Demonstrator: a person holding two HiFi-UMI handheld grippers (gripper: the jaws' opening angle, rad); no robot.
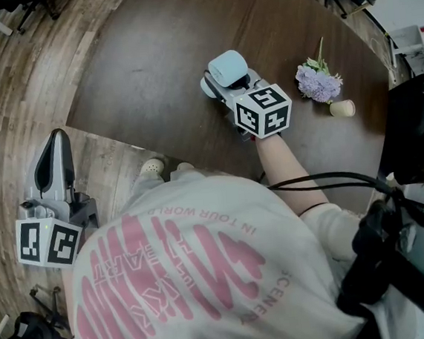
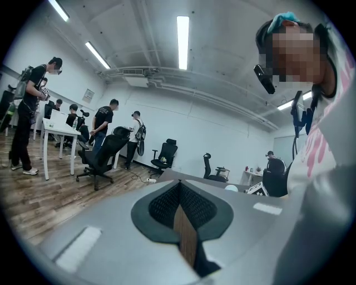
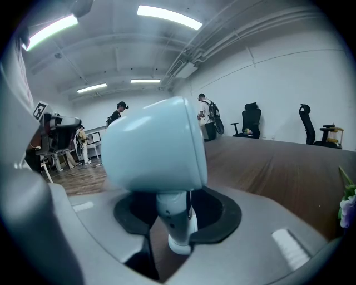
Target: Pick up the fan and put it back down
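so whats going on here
A person holds a gripper in each hand. The right gripper is closed on the stem of a pale blue fan over the table. Whether the fan is clear of the tabletop can't be told. The left gripper hangs at the person's side over the floor, jaws together and empty. Purple flowers lie further along the table, untouched.
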